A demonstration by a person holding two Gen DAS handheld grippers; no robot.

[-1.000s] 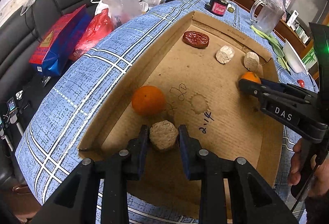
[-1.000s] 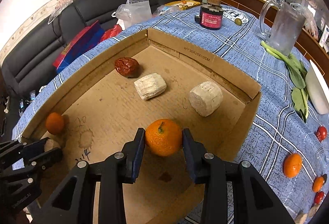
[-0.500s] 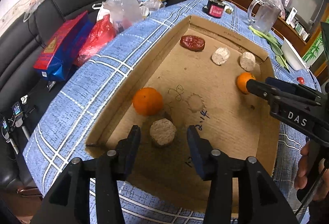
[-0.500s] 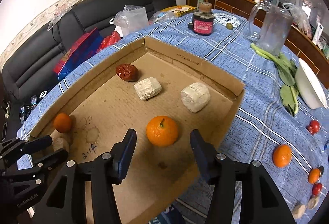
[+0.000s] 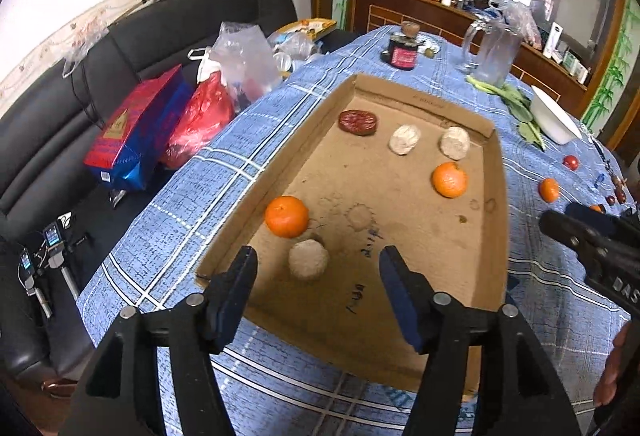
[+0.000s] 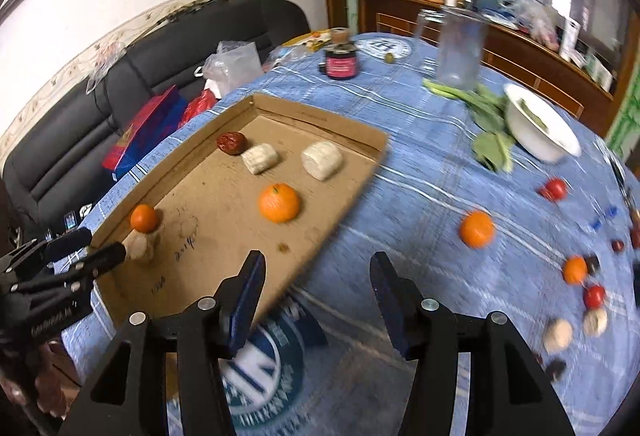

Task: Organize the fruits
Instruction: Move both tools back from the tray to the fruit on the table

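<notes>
A shallow cardboard tray (image 5: 498, 196) lies on the blue checked cloth. It holds two oranges (image 5: 287, 216) (image 5: 449, 179), a dark red fruit (image 5: 358, 122) and three beige lumps. My left gripper (image 5: 316, 260) hovers over the near beige lump (image 5: 308, 264) with its jaws opening, and the pads are clear of it. My right gripper (image 6: 317, 264) is open with nothing in it, above the cloth just right of the tray wall (image 6: 344, 204). Loose oranges (image 6: 476, 229) (image 6: 575, 269), red fruits (image 6: 556, 189) and beige lumps (image 6: 558, 332) lie scattered at the right.
Past the tray stand a dark jar (image 5: 404, 52), a glass jug (image 5: 494, 52) and a white bowl (image 5: 554, 114), with green leaves (image 5: 516, 104) beside them. A black sofa with bags (image 5: 140, 128) runs along the table's left side. A hand (image 5: 616, 368) shows at the right edge.
Left gripper let go of the beige lump, spread wider and rose back. Right gripper released the orange in the tray and swung right, out over the cloth.
</notes>
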